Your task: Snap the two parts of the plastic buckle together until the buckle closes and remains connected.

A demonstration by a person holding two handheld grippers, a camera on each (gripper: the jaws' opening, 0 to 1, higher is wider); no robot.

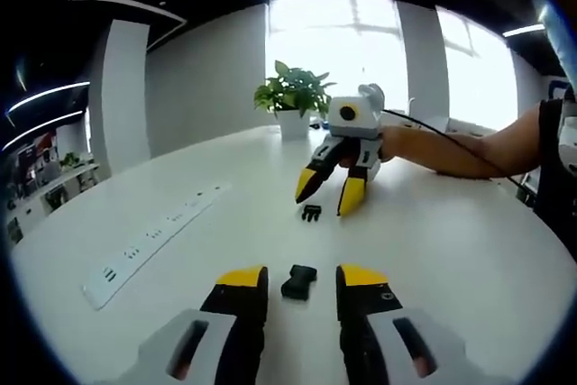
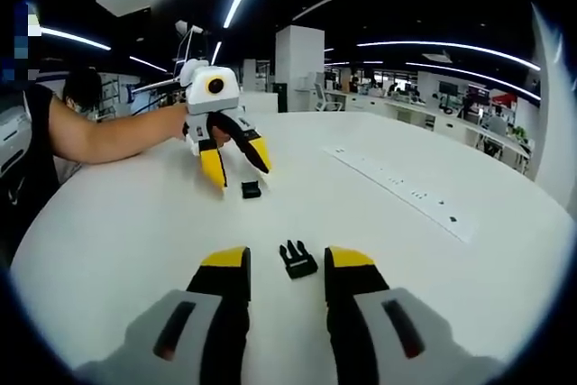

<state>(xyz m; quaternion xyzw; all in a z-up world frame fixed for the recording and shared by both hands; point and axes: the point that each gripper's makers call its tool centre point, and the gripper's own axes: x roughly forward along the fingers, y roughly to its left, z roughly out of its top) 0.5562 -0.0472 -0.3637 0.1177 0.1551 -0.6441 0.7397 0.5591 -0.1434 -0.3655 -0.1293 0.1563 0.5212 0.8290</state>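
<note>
Left gripper (image 1: 302,279) spread wide, holding nothing, yellow-tipped jaws flanking the black socket half of the buckle (image 1: 298,281) flat on the white table (image 1: 433,250). Right gripper (image 2: 286,260) likewise agape and empty, straddling the pronged buckle half (image 2: 297,260). Two halves lying apart, each between one pair of jaws. Beyond: a white power strip (image 1: 153,239), a potted plant (image 1: 293,96) at the table's far edge.

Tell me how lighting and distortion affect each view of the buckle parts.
Left gripper view: windows blow out white behind the plant; the socket part stays sharp. Right gripper view: even ceiling strip light, no glare; the pronged part is crisp. Both views: fisheye bends the table edge.
</note>
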